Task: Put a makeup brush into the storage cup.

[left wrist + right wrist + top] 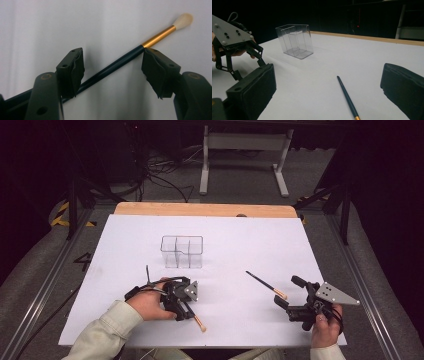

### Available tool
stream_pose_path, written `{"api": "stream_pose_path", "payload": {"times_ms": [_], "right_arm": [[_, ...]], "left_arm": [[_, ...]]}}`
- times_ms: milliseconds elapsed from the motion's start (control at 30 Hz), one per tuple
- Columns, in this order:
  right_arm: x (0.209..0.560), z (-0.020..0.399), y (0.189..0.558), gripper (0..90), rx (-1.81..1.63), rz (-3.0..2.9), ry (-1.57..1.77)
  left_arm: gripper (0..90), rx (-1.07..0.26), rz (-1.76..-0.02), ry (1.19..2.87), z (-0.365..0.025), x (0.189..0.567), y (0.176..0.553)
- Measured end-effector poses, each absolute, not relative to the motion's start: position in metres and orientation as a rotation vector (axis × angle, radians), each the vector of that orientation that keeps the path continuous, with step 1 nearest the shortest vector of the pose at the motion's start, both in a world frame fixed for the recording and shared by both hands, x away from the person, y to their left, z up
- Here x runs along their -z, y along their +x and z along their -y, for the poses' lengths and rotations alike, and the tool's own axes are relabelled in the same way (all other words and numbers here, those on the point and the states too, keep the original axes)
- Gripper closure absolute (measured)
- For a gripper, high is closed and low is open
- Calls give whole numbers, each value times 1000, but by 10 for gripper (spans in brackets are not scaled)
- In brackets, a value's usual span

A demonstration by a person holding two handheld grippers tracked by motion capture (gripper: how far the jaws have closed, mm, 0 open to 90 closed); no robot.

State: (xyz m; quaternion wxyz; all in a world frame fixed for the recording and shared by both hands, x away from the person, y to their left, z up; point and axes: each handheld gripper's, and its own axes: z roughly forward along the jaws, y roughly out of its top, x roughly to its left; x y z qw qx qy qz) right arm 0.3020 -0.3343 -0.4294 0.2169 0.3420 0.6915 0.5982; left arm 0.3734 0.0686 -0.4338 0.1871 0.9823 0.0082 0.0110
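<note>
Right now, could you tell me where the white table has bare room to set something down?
The widest free patches lie between the clear organizer and the wooden edge, and along both side margins level with it. The near strip is crowded: the left hand-held gripper straddles one brush, and the second brush lies beside the right hand-held gripper.

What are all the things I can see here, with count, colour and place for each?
makeup brushes: two, dark handle, gold band, pale tip; one lies between the jaws of the left tool, the other lies in front of the right tool.
clear organizer: one, transparent, divided into compartments, stands empty at the middle of the table.
table: one, white top with a wooden far edge.
metal stand: one, grey, on the floor beyond the table.
left tool: black, jaws apart around the brush handle.
right tool: black, jaws open, near the right edge of the table.
</note>
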Motion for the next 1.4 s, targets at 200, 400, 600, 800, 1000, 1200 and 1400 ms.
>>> {"api": "stream_pose_path", "payload": {"times_ms": [200,400,600,800,1000,1200,1400], "right_arm": [[429,334,302,5,-1662,-1917,948],[429,334,302,5,-1666,-1917,947],[429,334,302,5,-1671,-1918,947],[429,334,302,5,-1674,-1921,943],[429,334,302,4,-1681,-1923,947],[429,334,302,4,-1684,-1927,945],[430,335,303,2,-1713,-1922,954]], "left_arm": [[415,-10,-19,2768,-68,434,374],[466,-4,-18,2779,-68,433,371],[483,3,-11,2784,-68,432,370],[508,17,-24,2791,-68,432,371],[610,25,-34,2813,-68,430,371],[826,49,-95,2858,-66,427,370],[829,70,-129,2886,-63,426,370]]}}
